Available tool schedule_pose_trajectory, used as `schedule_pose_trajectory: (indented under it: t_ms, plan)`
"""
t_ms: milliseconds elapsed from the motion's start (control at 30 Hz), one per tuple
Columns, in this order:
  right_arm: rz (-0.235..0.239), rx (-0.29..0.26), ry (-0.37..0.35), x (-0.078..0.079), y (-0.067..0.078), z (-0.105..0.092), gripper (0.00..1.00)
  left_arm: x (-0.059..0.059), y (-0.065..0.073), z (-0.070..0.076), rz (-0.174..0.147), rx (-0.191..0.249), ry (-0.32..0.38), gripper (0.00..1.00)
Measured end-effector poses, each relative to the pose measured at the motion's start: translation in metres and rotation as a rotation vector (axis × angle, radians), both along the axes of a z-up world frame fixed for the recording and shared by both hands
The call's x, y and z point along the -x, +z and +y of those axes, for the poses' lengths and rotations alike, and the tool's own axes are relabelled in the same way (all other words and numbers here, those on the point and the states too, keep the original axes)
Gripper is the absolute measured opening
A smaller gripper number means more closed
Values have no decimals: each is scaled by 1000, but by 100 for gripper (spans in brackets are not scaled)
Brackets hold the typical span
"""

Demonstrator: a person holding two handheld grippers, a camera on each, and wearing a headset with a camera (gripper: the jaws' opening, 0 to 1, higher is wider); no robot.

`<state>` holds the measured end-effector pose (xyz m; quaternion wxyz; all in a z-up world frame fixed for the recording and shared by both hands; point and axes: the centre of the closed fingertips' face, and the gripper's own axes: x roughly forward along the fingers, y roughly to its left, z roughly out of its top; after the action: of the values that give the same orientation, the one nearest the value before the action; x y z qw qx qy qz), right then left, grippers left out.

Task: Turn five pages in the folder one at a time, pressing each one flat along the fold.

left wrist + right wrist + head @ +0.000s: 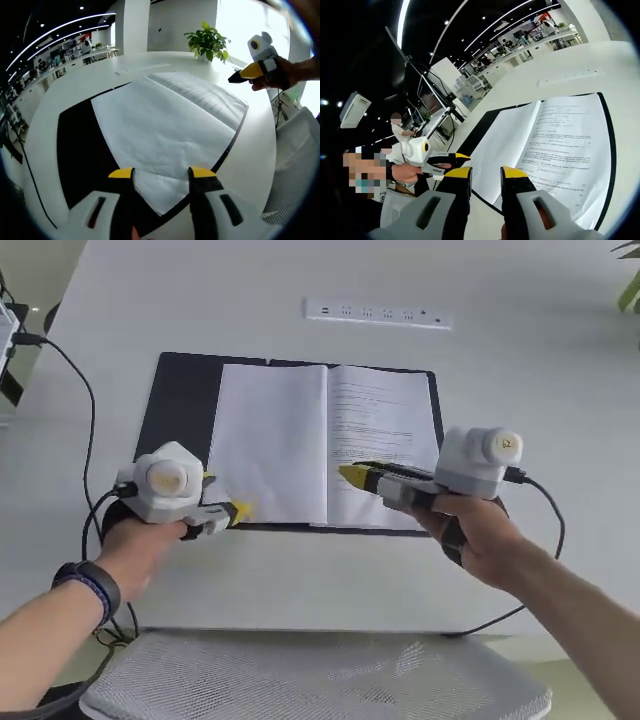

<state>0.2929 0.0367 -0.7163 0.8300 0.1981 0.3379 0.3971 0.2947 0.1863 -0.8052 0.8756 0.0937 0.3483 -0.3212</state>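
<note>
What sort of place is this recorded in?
Probably an open-plan office: a long white table with a power strip, rows of desks behind, and a potted plant.

Bright, even light fell on the folder (270,440) and washed out its white pages; the print on its right page was too soft to read in the head view. Beyond the folder, the left gripper view's window (250,22) blew out to glare. Both gripper views bowed the folder's edges, and ceiling light strips (402,17) streaked the dark hall behind it.
</note>
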Motion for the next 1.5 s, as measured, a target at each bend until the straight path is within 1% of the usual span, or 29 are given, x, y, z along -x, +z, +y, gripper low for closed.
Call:
schedule_pose_trajectory:
  t_ms: [100, 267, 400, 600, 733, 833, 933, 1000, 1100, 1200, 1267, 1367, 1500]
  plan:
    - [7, -4, -10, -3, -2, -3, 21, -1, 0, -1, -7, 11, 8, 41]
    - [8, 1, 2, -10, -5, 1, 20, -1, 0, -1, -5, 17, 13, 42]
    - [8, 3, 16, -21, -6, 4, 20, -1, 0, -1, -5, 21, 15, 43]
    - [-2, -3, 25, -48, -4, 11, 19, -2, 0, 0, -2, 28, 23, 43]
    - [14, -21, 16, -65, -7, 17, 18, -3, 1, 1, 3, 40, 34, 42]
    - [25, -35, 6, -76, -11, 22, 18, -3, 1, 1, 5, 37, 35, 42]
    - [42, -64, -17, -91, -13, 28, 18, -3, 1, 2, 7, 40, 37, 42]
    - [47, -73, -26, -98, -15, 31, 18, -5, 2, 4, 17, 61, 56, 40]
    - [59, -76, -24, -109, -21, 37, 17, -5, 2, 4, 20, 66, 60, 40]
    - [70, -80, -19, -116, -27, 40, 17, -5, 1, 3, 21, 63, 59, 41]
    - [86, -87, -21, -121, -34, 43, 16, -5, 1, 3, 22, 63, 62, 41]
    - [106, -89, -23, -123, -44, 45, 15, -5, 1, 3, 24, 61, 62, 41]
    - [128, -79, -9, -120, -54, 48, 13, -6, 0, 3, 26, 57, 57, 41]
